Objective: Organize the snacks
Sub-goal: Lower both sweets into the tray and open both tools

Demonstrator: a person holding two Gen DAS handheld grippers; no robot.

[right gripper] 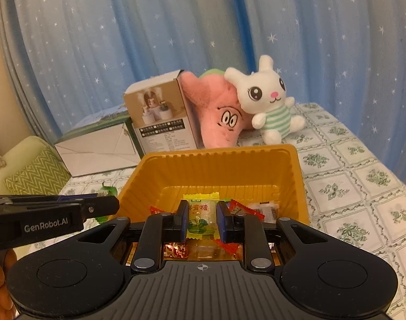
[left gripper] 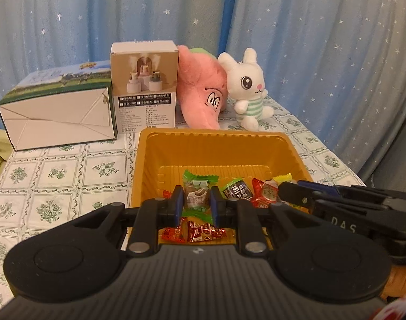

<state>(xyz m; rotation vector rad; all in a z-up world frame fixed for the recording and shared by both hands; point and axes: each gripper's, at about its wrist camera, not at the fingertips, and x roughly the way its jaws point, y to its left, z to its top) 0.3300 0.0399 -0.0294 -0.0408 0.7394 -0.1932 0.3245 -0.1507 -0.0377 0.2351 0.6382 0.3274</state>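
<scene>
Both tongs are clamped on wrapped sweets above the near part of a ribbed orange plastic tray (left gripper: 149, 160): the left tongs (left gripper: 196, 202) grip a brown sweet in a clear wrapper with green ends (left gripper: 196, 196), and the right tongs (right gripper: 202, 217) grip a pale sweet in a yellow wrapper printed with green leaves and Chinese characters (right gripper: 201, 213). Loose in the tray lie red foil-wrapped sweets (left gripper: 203, 231), and a dark-wrapped sweet with green ends (left gripper: 233, 189) shows only from the left wrist. That view alone reads "DAS" on the black side of the right tongs, while the right wrist view alone reads "GenRobot.AI" on the left tongs, and catches orange-gloved fingers (right gripper: 1, 274) and a green-patterned cushion (right gripper: 35, 176) at far left. Beyond the tray, on the bench with its green floral checked cloth (left gripper: 56, 176), stand a low white carton with a green pasture print (left gripper: 56, 112), a tall beige box picturing white humidifiers above small Chinese print (left gripper: 144, 85), a pink plush star with cartoon eyes (left gripper: 203, 93) and a white plush rabbit in a green-striped shirt (left gripper: 252, 90). Blue star-spangled curtains (left gripper: 309, 26) hang behind.
</scene>
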